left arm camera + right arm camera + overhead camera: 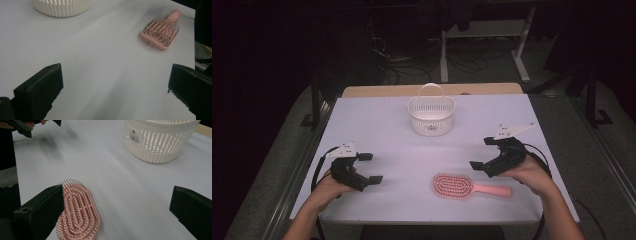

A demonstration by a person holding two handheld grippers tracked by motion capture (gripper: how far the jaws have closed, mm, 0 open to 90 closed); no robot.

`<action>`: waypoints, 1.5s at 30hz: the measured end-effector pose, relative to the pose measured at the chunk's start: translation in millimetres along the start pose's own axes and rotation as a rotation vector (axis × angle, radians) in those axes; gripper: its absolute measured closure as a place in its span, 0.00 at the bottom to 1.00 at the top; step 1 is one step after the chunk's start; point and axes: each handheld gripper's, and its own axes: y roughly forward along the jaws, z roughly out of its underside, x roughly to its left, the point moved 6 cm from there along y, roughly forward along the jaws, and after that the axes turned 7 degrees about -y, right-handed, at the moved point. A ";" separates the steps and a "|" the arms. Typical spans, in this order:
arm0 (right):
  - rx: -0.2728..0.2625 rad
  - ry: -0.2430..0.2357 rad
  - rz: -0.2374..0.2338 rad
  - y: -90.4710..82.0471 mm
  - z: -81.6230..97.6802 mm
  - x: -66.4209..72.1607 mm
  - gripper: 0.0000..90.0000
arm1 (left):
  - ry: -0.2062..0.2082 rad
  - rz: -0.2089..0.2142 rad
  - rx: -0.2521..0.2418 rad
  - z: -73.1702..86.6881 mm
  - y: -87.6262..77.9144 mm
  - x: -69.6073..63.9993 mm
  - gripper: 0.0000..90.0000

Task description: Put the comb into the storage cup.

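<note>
- The pink hairbrush (453, 186) lies bristles up near the front edge of the table (377, 120), handle pointing right.
- The right gripper (486, 152), jaws wide apart and empty, hovers just beside it; it looks best taken by the handle.
- The white basket (431, 116) stands well apart, likely the goal.
- The left gripper (369, 167) hovers, also spread open.

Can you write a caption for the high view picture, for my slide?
Two open grippers, left and right, hover over a white table with a pink hairbrush and a white basket.
</note>
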 end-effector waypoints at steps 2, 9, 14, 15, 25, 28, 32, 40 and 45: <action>0.001 -0.004 -0.005 1.9 -2.6 0.4 0.00 | -0.002 0.003 0.001 0.3 -0.1 -0.3 0.00; 0.004 -0.022 -0.030 9.6 -9.7 2.1 0.00 | 0.007 -0.001 0.003 0.2 0.0 -1.0 0.00; 0.025 -0.039 -0.044 13.3 -8.5 3.9 0.00 | 0.004 -0.001 0.003 -0.1 -0.3 1.3 0.00; 0.030 -0.041 -0.046 13.5 -7.9 4.3 0.00 | 0.002 0.000 0.000 -0.3 -0.1 1.7 0.00; 0.061 -0.061 -0.062 12.1 -4.1 5.5 0.00 | -0.002 -0.004 0.003 0.3 0.2 3.3 0.00; 0.064 -0.064 -0.065 10.6 -3.5 6.6 0.00 | -0.001 -0.002 0.001 -0.5 0.5 2.8 0.00; 0.077 -0.077 -0.070 9.3 -2.8 8.7 0.00 | 0.000 -0.002 0.003 -0.5 0.4 3.7 0.00; 0.121 -0.119 -0.082 10.5 -0.1 15.1 0.00 | 0.005 -0.003 0.008 0.3 0.0 3.1 0.00; 0.134 -0.133 -0.089 11.0 1.2 16.4 0.00 | 0.003 -0.004 0.005 0.1 -0.8 2.0 0.00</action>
